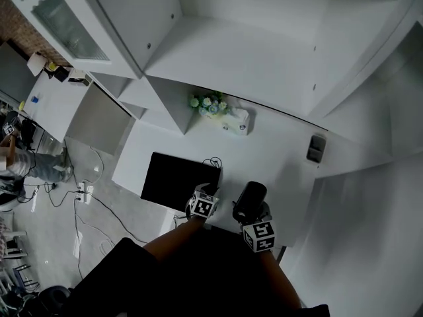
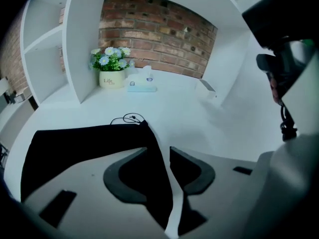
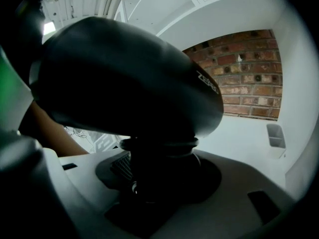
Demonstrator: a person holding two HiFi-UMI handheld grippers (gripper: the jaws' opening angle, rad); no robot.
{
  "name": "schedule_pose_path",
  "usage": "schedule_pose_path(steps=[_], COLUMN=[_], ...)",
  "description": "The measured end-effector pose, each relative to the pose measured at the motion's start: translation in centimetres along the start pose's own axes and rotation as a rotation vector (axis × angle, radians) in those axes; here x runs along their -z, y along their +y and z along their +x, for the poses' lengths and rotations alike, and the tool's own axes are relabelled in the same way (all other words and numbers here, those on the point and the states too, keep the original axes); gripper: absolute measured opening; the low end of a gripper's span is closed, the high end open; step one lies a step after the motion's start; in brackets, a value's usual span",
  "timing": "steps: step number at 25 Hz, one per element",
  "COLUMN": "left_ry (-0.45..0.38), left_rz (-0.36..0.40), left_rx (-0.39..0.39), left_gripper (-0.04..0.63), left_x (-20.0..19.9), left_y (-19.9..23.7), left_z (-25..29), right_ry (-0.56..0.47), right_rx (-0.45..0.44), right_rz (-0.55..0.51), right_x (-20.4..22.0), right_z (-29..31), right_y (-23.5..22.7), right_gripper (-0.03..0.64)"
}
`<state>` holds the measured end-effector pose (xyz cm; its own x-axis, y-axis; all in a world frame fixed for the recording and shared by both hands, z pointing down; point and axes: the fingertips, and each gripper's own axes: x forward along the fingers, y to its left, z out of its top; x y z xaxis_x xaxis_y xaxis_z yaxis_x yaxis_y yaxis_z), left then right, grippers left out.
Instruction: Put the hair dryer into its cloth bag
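The black cloth bag (image 1: 173, 179) lies flat on the white worktop (image 1: 284, 167). Its drawstring (image 2: 130, 118) is looped on the surface at the bag's far right corner. The left tool (image 2: 158, 154) is positioned at the bag's near right corner. Its jaws stand apart, the fabric edge runs up between them, and the pads do not press on the cloth. The right tool (image 3: 159, 185) is clamped on the handle of the black hair dryer (image 3: 129, 78), just below the collar where the handle meets the body. The hair dryer is held upright, body uppermost, above the worktop and just to the right of the bag. It is not inside the bag. Seen from the head view, both tools work side by side near the front edge of the worktop, close together but apart. At the back of the worktop a flower pot (image 2: 112, 78) with white and blue blooms stands just beside a tissue box (image 2: 141, 86). Both stand in front of a brick wall (image 2: 154, 39), inside a recess of the white shelving (image 2: 82, 39).
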<state>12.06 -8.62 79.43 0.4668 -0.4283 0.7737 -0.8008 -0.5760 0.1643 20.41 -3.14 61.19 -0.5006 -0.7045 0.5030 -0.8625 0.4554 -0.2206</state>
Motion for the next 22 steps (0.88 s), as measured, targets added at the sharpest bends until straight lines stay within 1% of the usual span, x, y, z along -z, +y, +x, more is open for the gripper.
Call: schedule_pose_path(steps=[1,3,7,10,12,13,15,18,22], left_ry=[-0.001,0.023,0.077,0.087,0.091,0.087,0.074,0.045,-0.004], left_rz=[-0.018,-0.036,-0.029,-0.015,-0.018,-0.026,-0.053,-0.083,-0.104], left_rx=[-0.009,-0.014,-0.016,-0.032,-0.041,-0.038,-0.006,0.039,0.033], left_gripper=[0.146,0.146,0.146,0.147,0.134,0.103,0.050,0.045,0.038], left_x=[-0.1,-0.1,0.5,0.7,0.9,0.8,0.5,-0.2,-0.9], left_y=[0.4,0.7,0.6,0.7,1.0,1.1,0.9,0.7,1.5], left_z=[0.3,0.5,1.5,1.9,1.7,1.6,1.2,0.4,-1.2], right_ry=[0.001,0.003,0.024,0.042,0.047,0.047,0.048,0.056,0.082], right_rx=[-0.007,-0.013,-0.021,-0.031,-0.038,-0.041,-0.047,-0.057,-0.071], right_rz=[0.008,0.021,0.019,0.008,0.011,0.013,0.010,0.000,-0.025], right_x=[0.0,-0.1,0.3,0.9,1.1,1.2,1.3,1.7,2.4], right_z=[0.1,0.2,0.6,0.8,0.9,0.9,1.1,1.5,2.4], right_y=[-0.1,-0.4,-1.1,-1.2,-1.1,-1.1,-1.1,-1.1,-0.8], right_gripper=[0.245,0.247,0.247,0.247,0.247,0.247,0.247,0.247,0.247])
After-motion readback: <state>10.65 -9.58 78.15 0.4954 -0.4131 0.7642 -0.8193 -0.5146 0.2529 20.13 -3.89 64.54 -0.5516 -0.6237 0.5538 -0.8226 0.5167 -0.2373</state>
